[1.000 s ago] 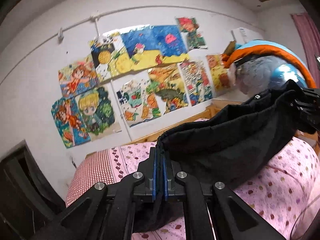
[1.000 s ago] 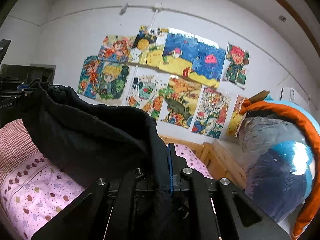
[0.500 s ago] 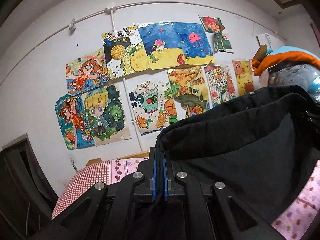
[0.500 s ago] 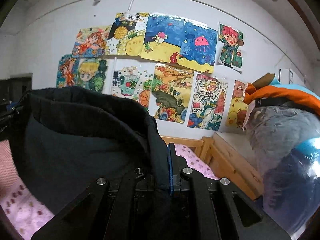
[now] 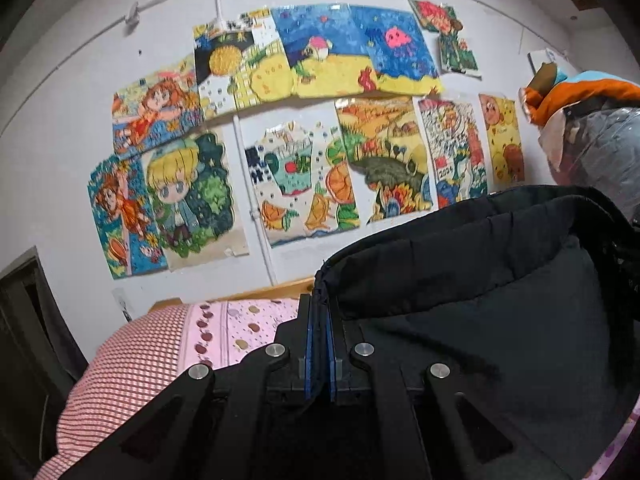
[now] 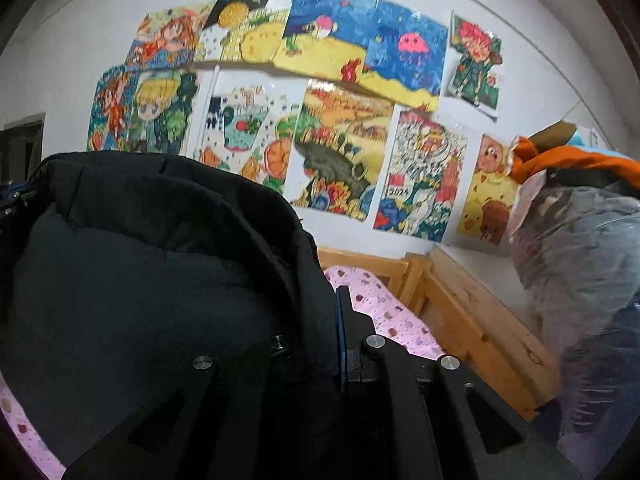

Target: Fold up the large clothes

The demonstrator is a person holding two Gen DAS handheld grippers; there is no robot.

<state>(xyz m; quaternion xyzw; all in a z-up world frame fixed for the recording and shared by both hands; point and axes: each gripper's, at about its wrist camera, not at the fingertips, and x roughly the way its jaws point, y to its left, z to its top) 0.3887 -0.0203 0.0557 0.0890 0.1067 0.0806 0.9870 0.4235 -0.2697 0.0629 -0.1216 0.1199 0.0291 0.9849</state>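
A wooden-framed bed (image 6: 452,300) carries a pink spotted sheet (image 6: 384,312) and a red-checked pillow (image 5: 132,364) at its head.

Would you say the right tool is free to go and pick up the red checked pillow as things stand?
Probably not: the right tool is shut on the black garment, as is the left tool, beside the red checked pillow.

Bright children's paintings (image 5: 320,128) cover the white plaster wall (image 5: 60,184) above a pale wooden bed frame (image 6: 460,304) with pink spotted bedding (image 6: 384,312); a dark doorway, perhaps, at left (image 5: 24,320).
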